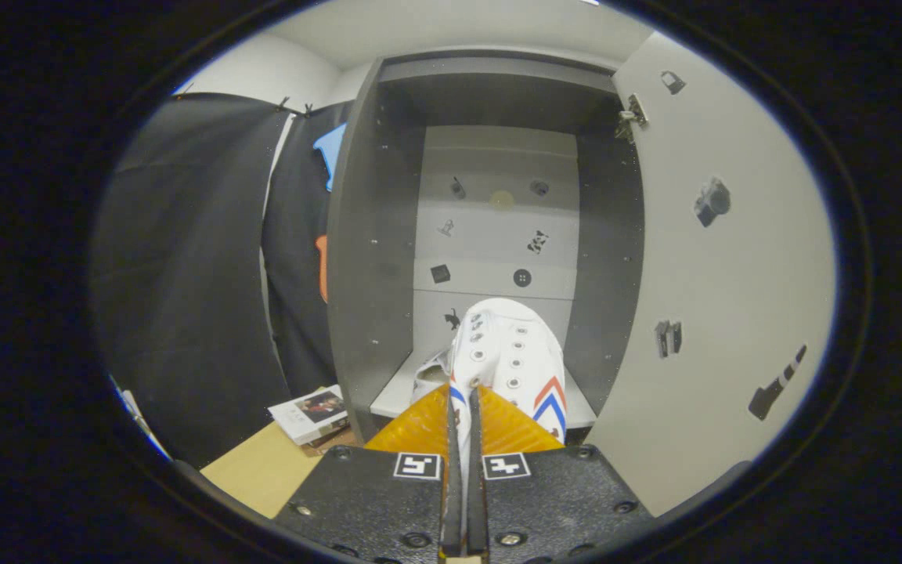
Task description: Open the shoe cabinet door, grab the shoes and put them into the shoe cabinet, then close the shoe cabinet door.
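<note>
Claw (463, 419) fingers are nearly closed, pinching the near edge of a white shoe (510, 356) with red and blue chevrons, held over the bottom shelf (392, 395) of the shoe cabinet (377, 235), whose door (721, 274) stands open on the right.

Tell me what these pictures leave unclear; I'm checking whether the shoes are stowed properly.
- Held shoe, gripper view: its heel and sole are hidden behind the fingers of the gripper, which pinch its edge.
- Second shoe on the cabinet shelf: mostly hidden by the held shoe and fingers.
- Booklet beside the cabinet: cover too small to make out.
- Open door: stickers too small to identify.
</note>
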`<state>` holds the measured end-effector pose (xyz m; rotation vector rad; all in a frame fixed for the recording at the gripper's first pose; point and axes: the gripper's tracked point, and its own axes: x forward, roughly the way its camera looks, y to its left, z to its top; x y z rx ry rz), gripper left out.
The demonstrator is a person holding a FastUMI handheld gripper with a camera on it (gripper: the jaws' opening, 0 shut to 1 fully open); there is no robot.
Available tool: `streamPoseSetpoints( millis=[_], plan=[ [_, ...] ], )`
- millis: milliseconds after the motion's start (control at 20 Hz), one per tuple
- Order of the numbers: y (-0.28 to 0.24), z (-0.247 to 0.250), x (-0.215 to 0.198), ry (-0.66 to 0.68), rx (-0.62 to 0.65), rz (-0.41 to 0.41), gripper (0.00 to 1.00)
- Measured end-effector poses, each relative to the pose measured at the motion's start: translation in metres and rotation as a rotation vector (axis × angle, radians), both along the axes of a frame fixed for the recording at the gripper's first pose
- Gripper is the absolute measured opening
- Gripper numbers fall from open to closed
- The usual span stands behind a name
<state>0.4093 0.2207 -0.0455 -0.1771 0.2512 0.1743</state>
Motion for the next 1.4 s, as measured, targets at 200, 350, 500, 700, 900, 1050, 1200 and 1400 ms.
streamPoseSetpoints(
  millis=[200, 350, 500, 700, 900, 1050, 1200, 1400],
  plan=[
    [0.001, -0.003, 0.064, 0.029, -0.013, -0.031, 0.06],
    [-0.012, -0.009, 0.105, 0.035, -0.057, -0.076, 0.06],
    [-0.021, -0.029, 0.145, 0.073, -0.104, -0.106, 0.06],
    [-0.022, -0.071, 0.184, 0.166, -0.107, -0.108, 0.07],
    [-0.025, -0.103, 0.218, 0.232, -0.109, -0.129, 0.06],
    [-0.025, -0.115, 0.235, 0.243, -0.123, -0.120, 0.08],
    [-0.025, -0.116, 0.234, 0.237, -0.102, -0.105, 0.21],
    [-0.032, -0.070, 0.221, 0.063, -0.209, -0.137, 0.47]
  ],
)
